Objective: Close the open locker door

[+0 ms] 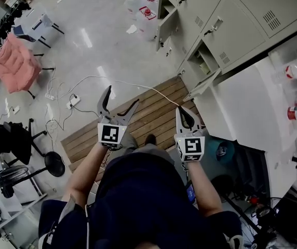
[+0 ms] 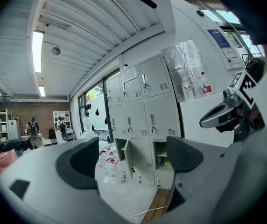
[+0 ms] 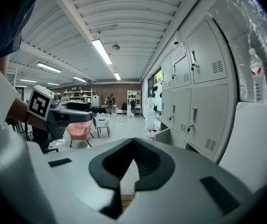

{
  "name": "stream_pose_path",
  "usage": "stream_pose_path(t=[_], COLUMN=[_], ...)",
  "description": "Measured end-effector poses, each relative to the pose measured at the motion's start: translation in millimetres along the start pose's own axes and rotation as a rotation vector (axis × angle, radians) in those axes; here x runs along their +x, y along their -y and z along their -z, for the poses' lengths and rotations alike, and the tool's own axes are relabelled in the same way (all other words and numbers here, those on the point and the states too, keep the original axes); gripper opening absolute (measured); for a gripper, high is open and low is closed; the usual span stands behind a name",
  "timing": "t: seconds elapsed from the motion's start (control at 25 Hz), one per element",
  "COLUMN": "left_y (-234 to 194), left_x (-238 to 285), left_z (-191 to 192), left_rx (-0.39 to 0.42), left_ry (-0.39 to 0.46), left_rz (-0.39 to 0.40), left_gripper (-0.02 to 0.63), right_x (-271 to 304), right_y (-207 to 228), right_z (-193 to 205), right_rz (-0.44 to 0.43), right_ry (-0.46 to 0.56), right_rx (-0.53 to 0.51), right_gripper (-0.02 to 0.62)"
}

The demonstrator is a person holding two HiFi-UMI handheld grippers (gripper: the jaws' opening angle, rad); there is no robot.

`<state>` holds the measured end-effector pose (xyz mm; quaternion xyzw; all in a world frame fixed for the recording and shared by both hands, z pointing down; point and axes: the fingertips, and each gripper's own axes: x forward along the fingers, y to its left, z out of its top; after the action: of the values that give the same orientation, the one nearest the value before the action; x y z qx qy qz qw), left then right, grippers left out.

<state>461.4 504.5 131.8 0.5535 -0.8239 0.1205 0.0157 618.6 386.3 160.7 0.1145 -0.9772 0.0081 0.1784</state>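
Note:
A bank of grey lockers [image 1: 226,19] runs along the top right. Two bottom-row lockers stand open: the nearer door [image 1: 203,84] swings out towards me, and a farther door [image 1: 165,32] also hangs open. In the left gripper view the farther open door [image 2: 129,155] and an open compartment [image 2: 161,154] show between the jaws. My left gripper [image 1: 121,97] is open and empty, well short of the lockers. My right gripper [image 1: 182,113] is shut on nothing, just below the nearer door. The right gripper view shows an open door [image 3: 164,135] past the closed pads [image 3: 145,164].
Below the grippers lies a wooden slatted board [image 1: 143,121] with a white cable [image 1: 138,84] across it. A white cabinet [image 1: 242,108] with plastic-wrapped bottles stands at the right. A pink chair [image 1: 16,61] and a black office chair [image 1: 13,139] are at the left. Litter [image 1: 146,12] lies by the far lockers.

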Motion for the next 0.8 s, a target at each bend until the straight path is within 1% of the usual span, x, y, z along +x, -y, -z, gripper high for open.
stream_pose_path(t=[0.16,0.32,0.4,0.56,0.68,0.8], left_y=[-0.8,-1.2,-2.5,-9.6,-24.2,-41.1], left_x=[19.3,46.1,61.0,95.3,126.5,165.2], left_z=[6.9,13.0,20.1,42.8,65.9,91.7], left_rx=[-0.008,0.026,0.021,0.017,0.007,-0.004], left_ry=[0.006,0.0,0.012,0.022,0.018,0.026], left_rz=[-0.009,0.004,0.01,0.028,0.024,0.038], left_gripper=[0.448,0.448,0.448,0.448,0.448,0.448], right_x=[4.8,16.9,29.3,62.2,98.2,141.2], right_y=[9.5,19.1,22.3,30.6,38.2,47.5], right_z=[6.5,16.5,23.2,32.4,40.0,44.0], right_rz=[-0.008,-0.006,-0.001,0.027,0.052,0.107], right_ry=[-0.001,0.006,0.014,0.039,0.04,0.034], right_rx=[-0.009,-0.022,-0.027,-0.025,-0.023,-0.012], right_gripper=[-0.005,-0.005,-0.005,-0.005,-0.005,-0.005])
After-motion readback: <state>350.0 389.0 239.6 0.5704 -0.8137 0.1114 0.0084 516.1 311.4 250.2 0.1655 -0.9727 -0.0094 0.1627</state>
